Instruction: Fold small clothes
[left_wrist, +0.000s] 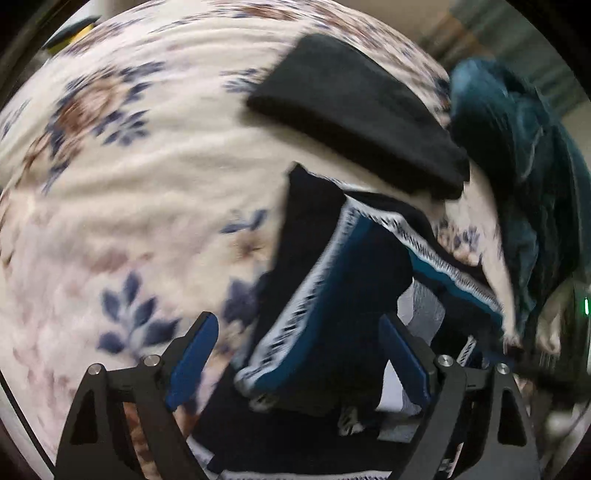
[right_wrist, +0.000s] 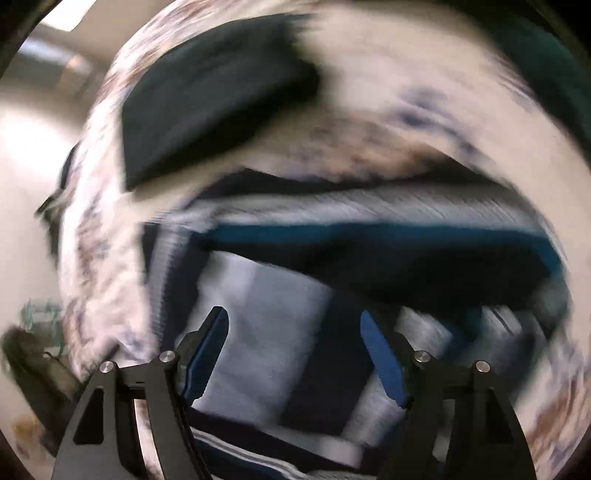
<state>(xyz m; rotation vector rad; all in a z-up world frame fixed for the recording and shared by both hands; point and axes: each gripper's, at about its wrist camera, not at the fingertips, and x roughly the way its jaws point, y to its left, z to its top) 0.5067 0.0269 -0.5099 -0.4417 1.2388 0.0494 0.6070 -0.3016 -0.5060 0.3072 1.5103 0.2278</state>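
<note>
Both tools are spread wide. The navy garment (left_wrist: 328, 280) with white-patterned trim lies crumpled on the floral blanket (left_wrist: 122, 177), between the left tool (left_wrist: 295, 354) fingers and under the right tool (right_wrist: 295, 350).

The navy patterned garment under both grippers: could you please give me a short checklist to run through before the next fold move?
1. Left gripper open: ok, fingers spread wide.
2. Right gripper open: ok.
3. Navy patterned garment between the left fingers: ok, a raised fold sits there, not pinched.
4. Garment lying flat: not ok, it is bunched and partly turned over.
5. Folded black cloth apart from the garment: ok, on the floral blanket beyond it.
6. Right gripper's aim: cannot tell, that view is blurred.
</note>
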